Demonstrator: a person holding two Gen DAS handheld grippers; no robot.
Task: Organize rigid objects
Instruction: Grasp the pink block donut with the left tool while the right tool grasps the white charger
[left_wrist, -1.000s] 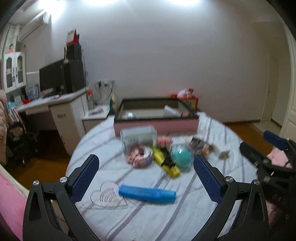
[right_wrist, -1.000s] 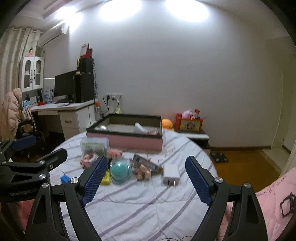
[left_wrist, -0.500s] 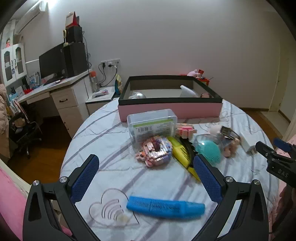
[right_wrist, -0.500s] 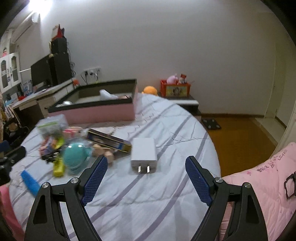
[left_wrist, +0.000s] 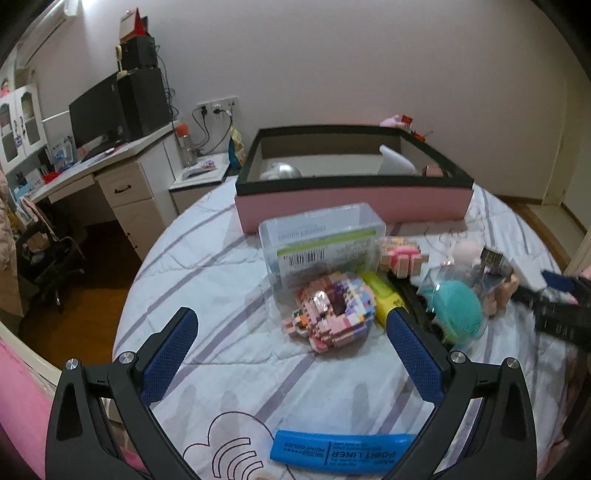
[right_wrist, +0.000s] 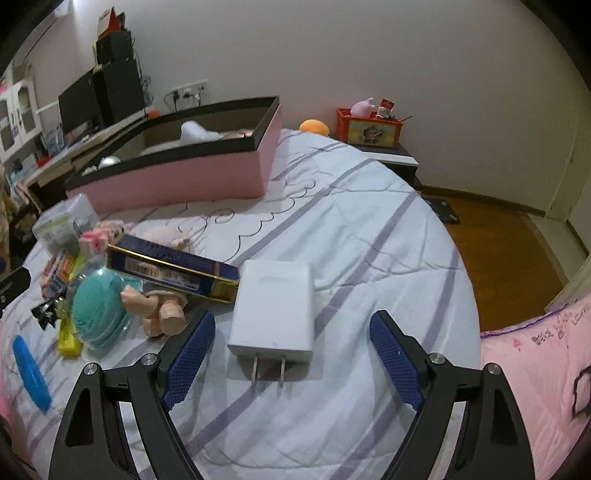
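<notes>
Right wrist view: the right gripper (right_wrist: 291, 343) is seen pointed down at a white wall charger (right_wrist: 273, 308), whose body lies between the blue pads (right_wrist: 190, 354) with clear gaps on both sides; the jaws are closing but no contact is made yet. The charger's two prongs are turned toward the camera. All places below are given relative to the pink storage box (right_wrist: 192, 173) with the black rim, set at the far side of the striped bedsheet (right_wrist: 369, 229). The charger is found in front of the box, toward its right end, well apart from it. A dark blue and gold carton (right_wrist: 173, 271) is seen just left of the charger, touching or nearly touching its corner, with a small flesh-coloured doll (right_wrist: 159, 308) under its near edge. A teal silicone brush (right_wrist: 96, 306) in clear packaging lies left of the doll. Left wrist view: the left gripper (left_wrist: 291, 354) is held wide and empty above the sheet, nothing between its pads. A clear plastic case (left_wrist: 321, 245) with a barcode label stands directly in front of the box. A pink building-brick model (left_wrist: 328, 314) is placed nearer than the case, touching or just beside it. A yellow highlighter (left_wrist: 384, 295) lies beside the brick model, and a blue Point Liner pen (left_wrist: 340, 452) lies farthest from the box, by the gripper's base. Inside the box a round silver object and a white item are visible; what they are cannot be told.
</notes>
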